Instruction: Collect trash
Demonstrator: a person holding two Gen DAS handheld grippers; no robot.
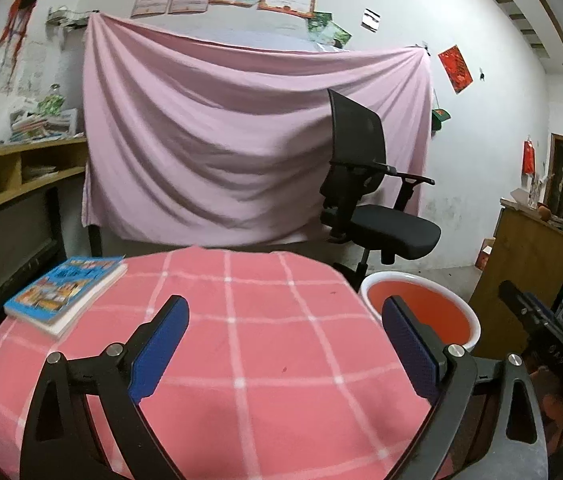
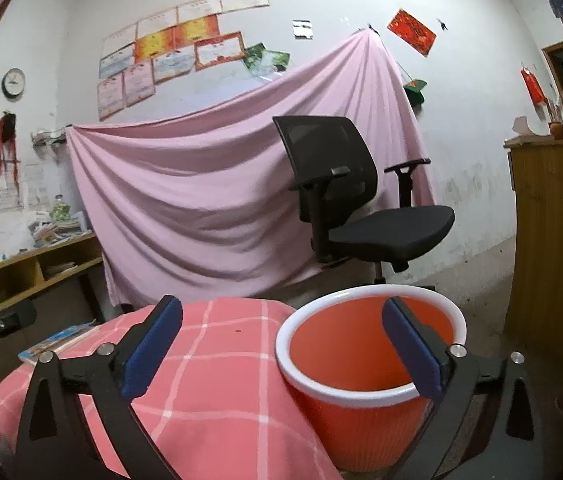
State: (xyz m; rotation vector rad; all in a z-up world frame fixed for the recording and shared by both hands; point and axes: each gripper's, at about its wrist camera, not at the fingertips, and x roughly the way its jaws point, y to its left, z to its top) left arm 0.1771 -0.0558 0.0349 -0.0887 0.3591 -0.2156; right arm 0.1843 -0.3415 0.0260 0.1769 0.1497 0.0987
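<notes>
With both my left hand-held gripper and right hand-held gripper wide open and empty, I judge the light, stiff orange bin off the tabletop's right edge best gripped by its white rim.

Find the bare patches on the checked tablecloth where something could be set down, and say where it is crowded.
The pink checked tablecloth is bare from the book at its far left corner to the edge beside the orange bin. Only the book's corner is taken.
</notes>
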